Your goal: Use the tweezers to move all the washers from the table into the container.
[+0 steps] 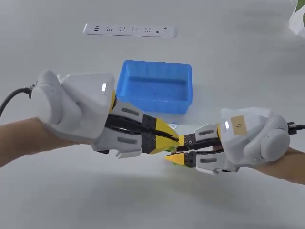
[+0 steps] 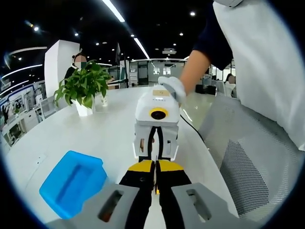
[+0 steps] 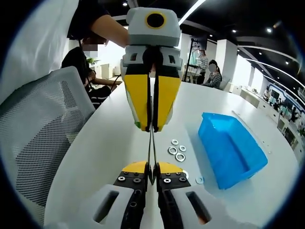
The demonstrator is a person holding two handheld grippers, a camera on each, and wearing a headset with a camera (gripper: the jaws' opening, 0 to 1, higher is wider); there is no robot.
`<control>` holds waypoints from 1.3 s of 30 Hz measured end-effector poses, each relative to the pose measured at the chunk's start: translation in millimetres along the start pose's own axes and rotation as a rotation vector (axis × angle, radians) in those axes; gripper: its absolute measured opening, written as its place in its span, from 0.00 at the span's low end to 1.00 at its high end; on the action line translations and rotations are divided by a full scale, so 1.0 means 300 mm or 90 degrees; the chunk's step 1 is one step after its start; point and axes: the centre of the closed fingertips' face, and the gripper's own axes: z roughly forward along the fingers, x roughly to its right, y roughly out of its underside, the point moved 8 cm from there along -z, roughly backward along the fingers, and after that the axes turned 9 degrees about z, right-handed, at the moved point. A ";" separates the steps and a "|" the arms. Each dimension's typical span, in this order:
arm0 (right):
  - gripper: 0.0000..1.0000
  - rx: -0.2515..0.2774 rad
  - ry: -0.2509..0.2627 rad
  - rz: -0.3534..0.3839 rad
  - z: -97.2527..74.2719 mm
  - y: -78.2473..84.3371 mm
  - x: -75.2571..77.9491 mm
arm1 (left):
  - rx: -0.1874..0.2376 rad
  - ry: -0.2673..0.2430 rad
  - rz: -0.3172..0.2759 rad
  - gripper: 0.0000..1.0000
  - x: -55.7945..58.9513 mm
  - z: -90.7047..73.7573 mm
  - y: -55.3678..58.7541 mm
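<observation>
You hold both grippers nose to nose above the smooth white table [image 1: 238,62], with a slim metal pair of tweezers [image 3: 151,148] bridging them. The left gripper [image 2: 155,168], its black fingers capped with yellow wedges, is closed to a hairline gap on one end of the thin strip. The right gripper [image 3: 151,169], of the same build in a glossy white shell, is pinched tight on the other end. From the right gripper view the tweezers read as a single narrow blade seen edge-on, so you cannot tell how far their arms are parted or whether the tips carry anything.

The washers [image 3: 180,157], small flat silvery rings, lie loose on the tabletop in a cluster just beside the container [image 1: 157,102], between it and your grippers. One more ring sits apart from the cluster, close to the right gripper's jaws. The container is a shallow rectangular tub of bright blue plastic with rounded corners and a rolled rim, and it stands just beyond the meeting jaws in the head view. A long white power strip [image 1: 129,30] lies flat farther back. A grey mesh chair back [image 3: 38,129] and a leafy potted plant [image 2: 83,86] frame the bench
</observation>
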 end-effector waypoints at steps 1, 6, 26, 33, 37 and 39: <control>0.07 0.001 0.001 0.001 0.001 -0.001 0.001 | -0.002 -0.010 0.010 0.05 -0.001 -0.001 -0.001; 0.07 0.015 0.001 0.005 0.019 -0.018 -0.007 | 0.002 -0.011 0.008 0.05 -0.002 -0.006 -0.009; 0.22 0.019 0.034 0.011 0.053 -0.051 0.007 | -0.009 -0.043 0.015 0.04 -0.022 -0.097 0.002; 0.22 0.013 0.041 0.009 0.057 -0.047 0.020 | -0.019 -0.059 0.019 0.04 -0.044 -0.135 0.020; 0.23 0.024 0.040 0.026 0.059 -0.049 0.021 | -0.027 -0.071 0.022 0.04 -0.054 -0.150 0.028; 0.23 0.020 0.041 0.023 0.061 -0.046 0.020 | -0.033 -0.072 0.024 0.04 -0.055 -0.153 0.032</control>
